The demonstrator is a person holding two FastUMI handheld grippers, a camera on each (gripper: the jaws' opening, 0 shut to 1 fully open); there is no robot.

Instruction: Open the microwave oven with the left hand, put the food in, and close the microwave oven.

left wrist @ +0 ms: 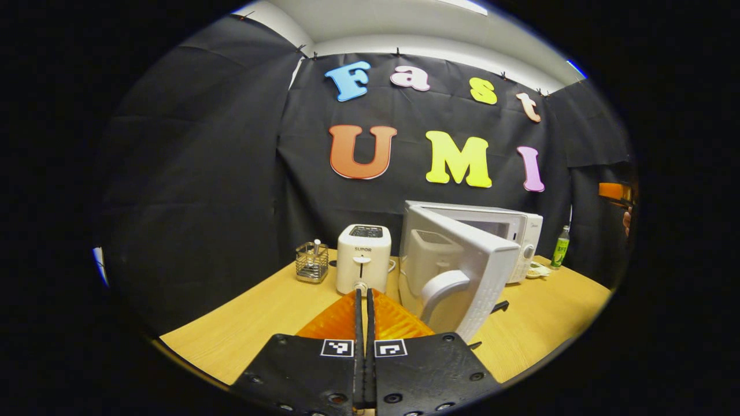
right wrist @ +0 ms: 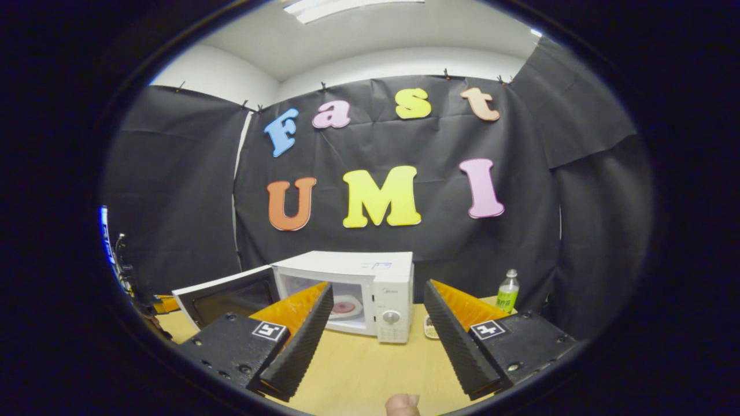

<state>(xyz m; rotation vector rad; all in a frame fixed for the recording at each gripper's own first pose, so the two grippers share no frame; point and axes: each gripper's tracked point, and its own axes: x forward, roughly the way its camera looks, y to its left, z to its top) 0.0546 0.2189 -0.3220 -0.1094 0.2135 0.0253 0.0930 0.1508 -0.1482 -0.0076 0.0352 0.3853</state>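
The white microwave (right wrist: 370, 271) stands at the back of the wooden table (right wrist: 370, 370), its door (right wrist: 231, 296) swung wide open to the left. Inside the cavity lies a plate with pink food (right wrist: 344, 307). My right gripper (right wrist: 376, 338) is open and holds nothing, a short way in front of the microwave. In the left gripper view the open door (left wrist: 462, 260) and its curved handle (left wrist: 442, 286) stand just right of my left gripper (left wrist: 364, 292). That gripper is shut with nothing between its fingers. The microwave body (left wrist: 509, 222) shows behind the door.
A white toaster (left wrist: 363, 257) and a wire basket (left wrist: 312, 263) stand left of the microwave. To its right are a green bottle (right wrist: 507, 296) and a small dish (right wrist: 430, 328). A fingertip (right wrist: 403, 405) shows at the bottom edge of the right gripper view.
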